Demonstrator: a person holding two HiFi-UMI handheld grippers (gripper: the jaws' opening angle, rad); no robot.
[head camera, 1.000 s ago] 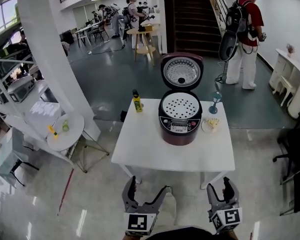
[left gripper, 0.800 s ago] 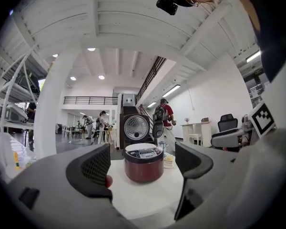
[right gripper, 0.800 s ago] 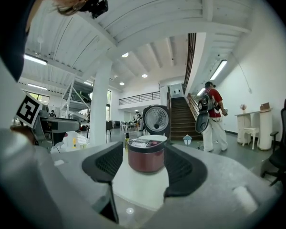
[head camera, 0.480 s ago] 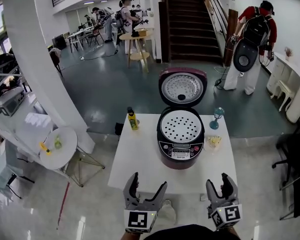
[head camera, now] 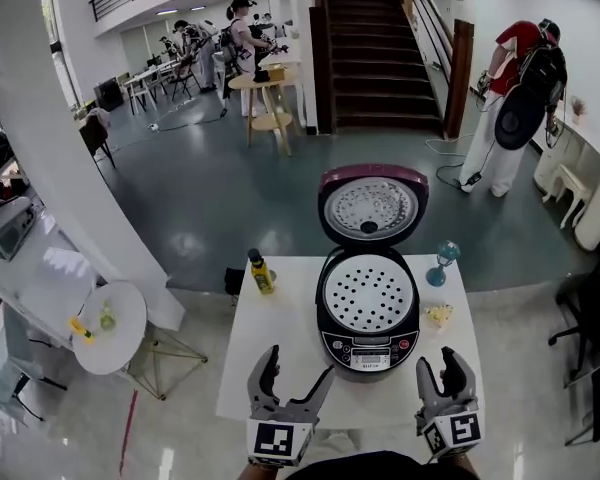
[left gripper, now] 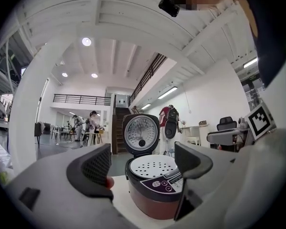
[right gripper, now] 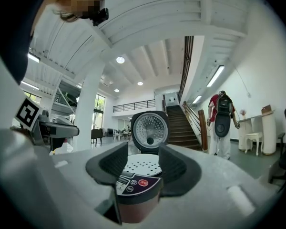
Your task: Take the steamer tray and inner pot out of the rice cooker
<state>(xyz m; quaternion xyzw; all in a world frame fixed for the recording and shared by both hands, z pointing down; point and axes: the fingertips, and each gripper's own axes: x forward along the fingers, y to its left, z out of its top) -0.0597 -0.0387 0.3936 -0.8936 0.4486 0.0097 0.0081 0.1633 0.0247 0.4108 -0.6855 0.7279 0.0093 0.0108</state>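
A dark red rice cooker (head camera: 368, 330) stands on the white table (head camera: 270, 368) with its lid (head camera: 370, 203) raised. The white perforated steamer tray (head camera: 369, 293) lies in its top and hides the inner pot. My left gripper (head camera: 295, 368) hovers over the table's near edge, left of the cooker's front; its jaws are open and empty and have just narrowed slightly. My right gripper (head camera: 443, 366) is at the front right corner, open and empty, its jaws just closing further. Both point level at the cooker (left gripper: 155, 190), with the tray (right gripper: 142, 165) showing beyond the right jaws.
A yellow-green bottle (head camera: 261, 273) stands at the table's back left. A blue goblet (head camera: 440, 263) and a small plate of food (head camera: 438, 315) sit right of the cooker. A round white side table (head camera: 100, 328) is at the left, and a person with a backpack (head camera: 515, 108) at the back right.
Both grippers have come forward to the table's near edge and the cooker looks closer. The right jaws stand narrower than before. The person at the back right has stepped away.
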